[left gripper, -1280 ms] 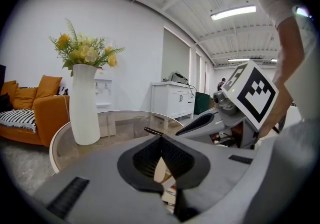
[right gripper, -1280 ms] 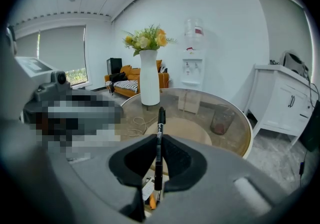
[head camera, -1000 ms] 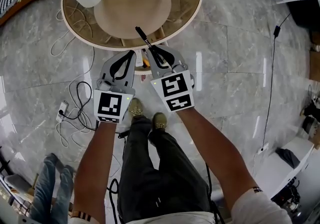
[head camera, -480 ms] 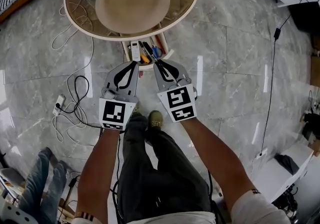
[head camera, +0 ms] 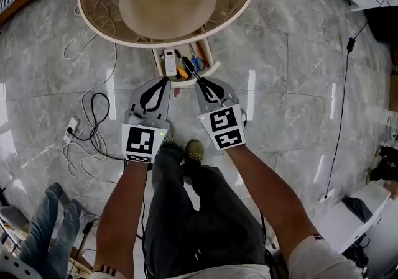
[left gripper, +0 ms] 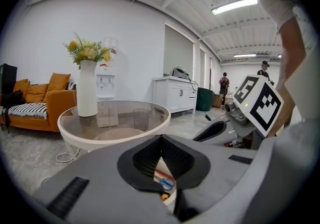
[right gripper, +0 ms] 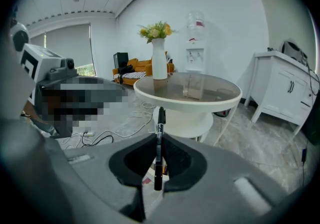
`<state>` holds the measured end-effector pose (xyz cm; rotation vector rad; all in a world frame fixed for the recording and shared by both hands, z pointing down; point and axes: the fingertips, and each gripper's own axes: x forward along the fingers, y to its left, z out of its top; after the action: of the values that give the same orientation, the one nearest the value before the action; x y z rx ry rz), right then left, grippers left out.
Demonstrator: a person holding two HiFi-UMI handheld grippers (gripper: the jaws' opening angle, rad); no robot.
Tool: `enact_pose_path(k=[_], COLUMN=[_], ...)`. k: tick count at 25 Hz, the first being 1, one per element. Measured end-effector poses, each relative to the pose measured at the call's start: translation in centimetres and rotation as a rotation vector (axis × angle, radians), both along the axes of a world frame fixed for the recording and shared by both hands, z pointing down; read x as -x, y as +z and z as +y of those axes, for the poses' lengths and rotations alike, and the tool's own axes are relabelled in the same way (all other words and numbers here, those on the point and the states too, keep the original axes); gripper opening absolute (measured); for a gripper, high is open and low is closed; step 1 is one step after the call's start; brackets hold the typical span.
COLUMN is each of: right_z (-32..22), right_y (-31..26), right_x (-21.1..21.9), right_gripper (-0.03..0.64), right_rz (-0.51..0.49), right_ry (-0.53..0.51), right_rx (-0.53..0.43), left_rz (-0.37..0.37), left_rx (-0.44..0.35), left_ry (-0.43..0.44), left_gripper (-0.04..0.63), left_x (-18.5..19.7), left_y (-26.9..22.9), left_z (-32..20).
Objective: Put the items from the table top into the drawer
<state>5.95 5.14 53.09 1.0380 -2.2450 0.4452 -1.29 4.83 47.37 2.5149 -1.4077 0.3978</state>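
Several items are seen in the open drawer (head camera: pixel 209 59), upper centre; a black pen (head camera: pixel 186 65) is gripped by the right tongs (head camera: pixel 200 80) over it, unreleased. Left tongs (head camera: pixel 163 82) are closed, empty. Glasses (left gripper: pixel 141 117) are left on the surface (head camera: pixel 245 4).

Shiny grey marble floor (head camera: pixel 298 54) with cables (head camera: pixel 93 113) lying around, plain white walls (left gripper: pixel 135 43), orange sofa (left gripper: pixel 55 102), white cabinet (left gripper: pixel 172 93), water dispenser (left gripper: pixel 106 81), strip light (left gripper: pixel 235 4) on the ceiling.
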Motion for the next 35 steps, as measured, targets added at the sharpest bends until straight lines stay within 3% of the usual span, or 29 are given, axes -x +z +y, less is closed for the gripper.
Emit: enact_pose_path(k=[19, 35], right_z=[-4.6, -8.3], right_y=[15.3, 24.4], right_x=[1.3, 2.1], right_gripper=[0.040, 0.040], right_rz=[0.095, 0.186], right_ry=[0.020, 0.029], right_rx=[0.080, 0.147], left_rz=[0.005, 0.013], left_rx=[-0.031, -0.046], left_ry=[0.014, 0.053], left_gripper=[0.000, 0.000], left_x=[2.7, 4.3], left_y=[10.9, 16.4], left_z=[-5.0, -8.1])
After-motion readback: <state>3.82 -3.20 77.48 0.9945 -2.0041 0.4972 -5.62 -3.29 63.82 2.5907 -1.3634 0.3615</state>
